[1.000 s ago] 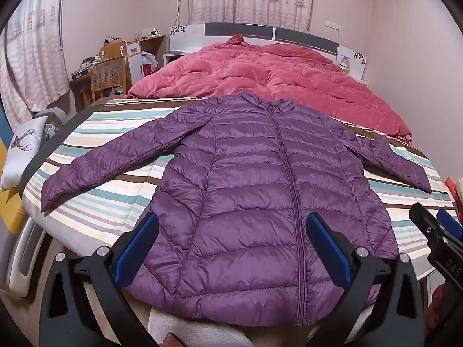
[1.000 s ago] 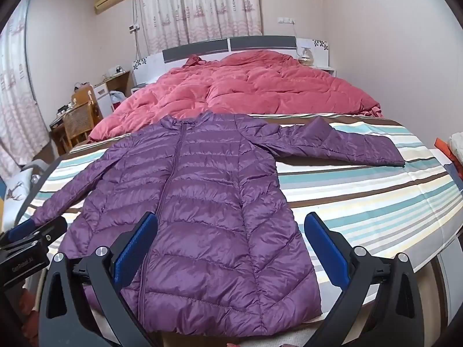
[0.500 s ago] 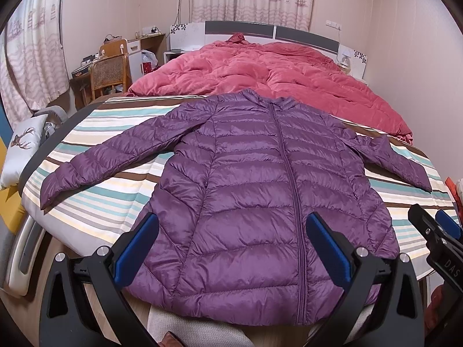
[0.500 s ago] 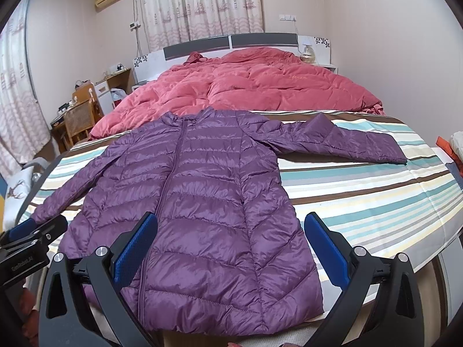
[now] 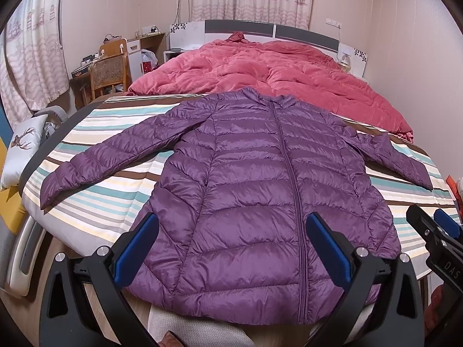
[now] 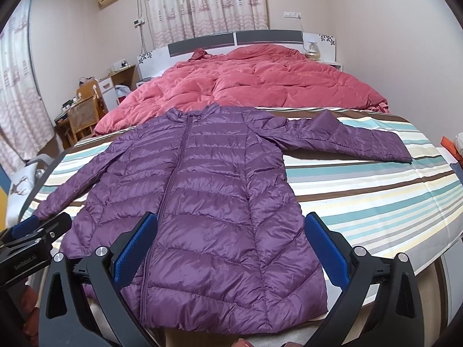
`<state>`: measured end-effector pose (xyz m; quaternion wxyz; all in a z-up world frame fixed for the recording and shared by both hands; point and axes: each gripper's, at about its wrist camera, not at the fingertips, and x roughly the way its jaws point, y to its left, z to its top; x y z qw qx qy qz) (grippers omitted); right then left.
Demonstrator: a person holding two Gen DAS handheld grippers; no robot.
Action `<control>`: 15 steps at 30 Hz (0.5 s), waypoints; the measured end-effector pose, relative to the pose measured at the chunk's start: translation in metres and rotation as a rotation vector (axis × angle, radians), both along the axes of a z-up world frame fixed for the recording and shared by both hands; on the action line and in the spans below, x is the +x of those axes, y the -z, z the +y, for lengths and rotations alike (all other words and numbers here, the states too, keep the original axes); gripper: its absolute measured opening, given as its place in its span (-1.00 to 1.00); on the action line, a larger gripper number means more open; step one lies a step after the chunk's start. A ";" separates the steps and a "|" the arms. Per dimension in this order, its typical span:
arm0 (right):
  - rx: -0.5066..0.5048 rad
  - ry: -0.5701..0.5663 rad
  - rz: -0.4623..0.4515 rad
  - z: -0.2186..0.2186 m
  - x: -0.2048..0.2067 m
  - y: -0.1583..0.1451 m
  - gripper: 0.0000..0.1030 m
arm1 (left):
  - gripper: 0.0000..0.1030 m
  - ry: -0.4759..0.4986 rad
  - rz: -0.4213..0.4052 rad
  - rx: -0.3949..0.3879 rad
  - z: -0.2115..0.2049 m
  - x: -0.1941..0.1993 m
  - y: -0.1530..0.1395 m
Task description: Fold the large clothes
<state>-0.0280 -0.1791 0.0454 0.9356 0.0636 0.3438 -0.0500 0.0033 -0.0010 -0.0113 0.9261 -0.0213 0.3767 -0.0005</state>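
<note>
No fold is begun: the jacket [image 5: 260,190] lies flat and zipped at the bed's [image 6: 376,202] near edge, sleeves spread, hem at the edge. Left gripper [image 5: 231,245] and right gripper [image 6: 228,245] hover above the hem — jaws wide, empty. Next, probably a sleeve inward; bare striped sheet flanks both sides.

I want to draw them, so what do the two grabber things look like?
Both look alike. The left gripper and right gripper have black frames, silver round bolts, and two fingers faced with bumpy blue pads. Small white lettering marks each one's side.
</note>
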 end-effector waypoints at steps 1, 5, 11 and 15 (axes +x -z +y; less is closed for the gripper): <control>-0.001 0.000 -0.002 0.000 0.000 0.000 0.94 | 0.96 0.000 0.000 -0.001 0.000 0.000 0.000; 0.004 0.003 -0.002 0.000 0.000 0.000 0.94 | 0.96 0.001 0.003 -0.002 0.000 -0.001 0.003; 0.007 0.007 0.002 -0.003 0.002 0.001 0.94 | 0.96 0.001 0.005 -0.003 0.000 -0.001 0.004; 0.012 0.008 0.007 -0.004 0.003 0.001 0.94 | 0.96 0.001 0.012 -0.001 0.000 -0.001 0.005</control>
